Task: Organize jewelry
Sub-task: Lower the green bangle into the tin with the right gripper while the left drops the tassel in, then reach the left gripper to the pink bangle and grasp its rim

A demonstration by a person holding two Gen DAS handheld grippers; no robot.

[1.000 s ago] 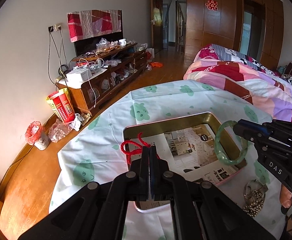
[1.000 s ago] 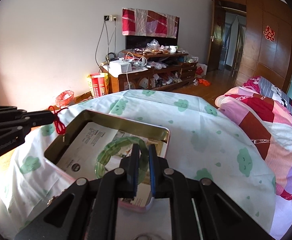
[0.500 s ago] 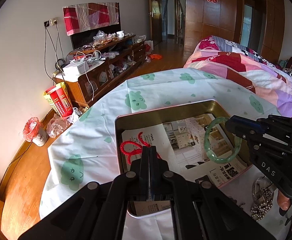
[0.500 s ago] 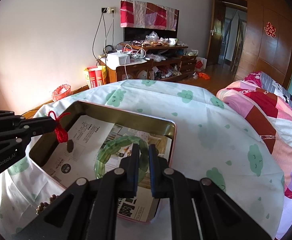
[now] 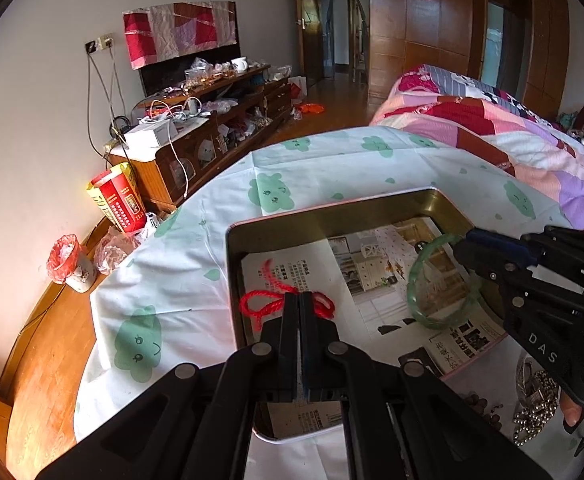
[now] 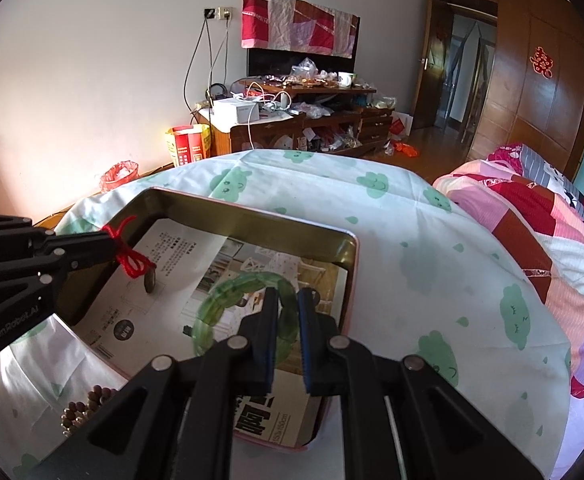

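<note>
Right wrist: translucent green bangle [image 6: 244,296]

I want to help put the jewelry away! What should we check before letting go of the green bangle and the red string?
1. Green bangle is over the tin tray: ok.
2. Right tongs grip the bangle: ok, though the jaws have just eased open a little.
3. Bangle rests on the paper lining: cannot tell.
4. Left tongs are shut on the red string: ok.
5. The dark pendant on the string touches the paper: ok, it seems to.
6. Bead strand is in the tray: not ok, it lies outside on the tablecloth.
</note>
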